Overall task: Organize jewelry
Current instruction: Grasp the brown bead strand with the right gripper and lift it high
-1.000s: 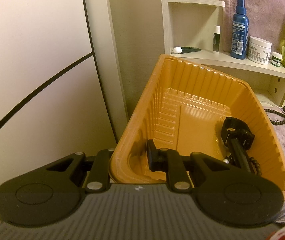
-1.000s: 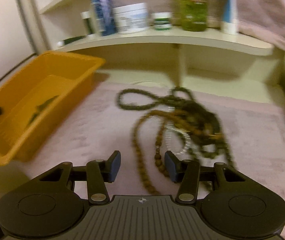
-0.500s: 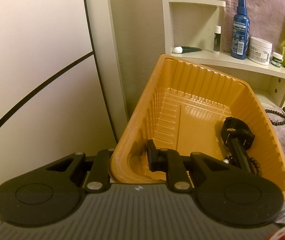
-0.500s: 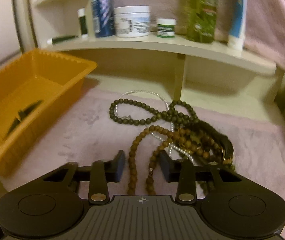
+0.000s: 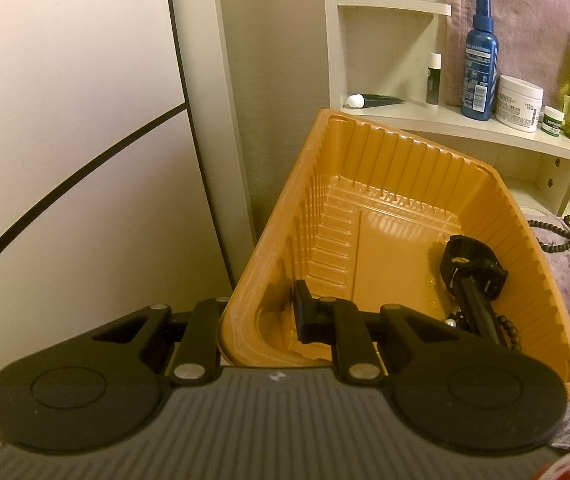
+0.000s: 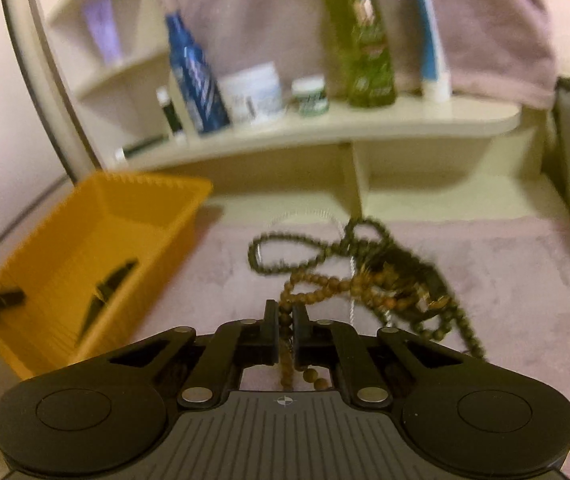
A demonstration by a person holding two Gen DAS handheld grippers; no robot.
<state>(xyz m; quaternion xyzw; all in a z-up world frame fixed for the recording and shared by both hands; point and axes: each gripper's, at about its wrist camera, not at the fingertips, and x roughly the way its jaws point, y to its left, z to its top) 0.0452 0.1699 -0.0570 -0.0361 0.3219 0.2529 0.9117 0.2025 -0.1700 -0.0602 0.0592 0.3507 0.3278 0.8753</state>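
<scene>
**Beads gripped, tray held at its rim**

The left gripper [image 5: 261, 316] has its jaws closed on the near wall of one orange tray [image 5: 397, 184], which holds a black watch [image 5: 473, 276]. Right of it on the pink cloth [image 6: 505, 280], the right gripper [image 6: 284, 320] has just been closing its jaws and now pinches a brown bead strand [image 6: 317, 292] from a tangled heap. Behind, the shelf [image 6: 425, 120] carries two bottles and two jars.

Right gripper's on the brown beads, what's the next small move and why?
Probably lift and carry left to the orange tray. The right gripper has just closed on the brown bead strand, while the left gripper holds the tray's near wall.
</scene>
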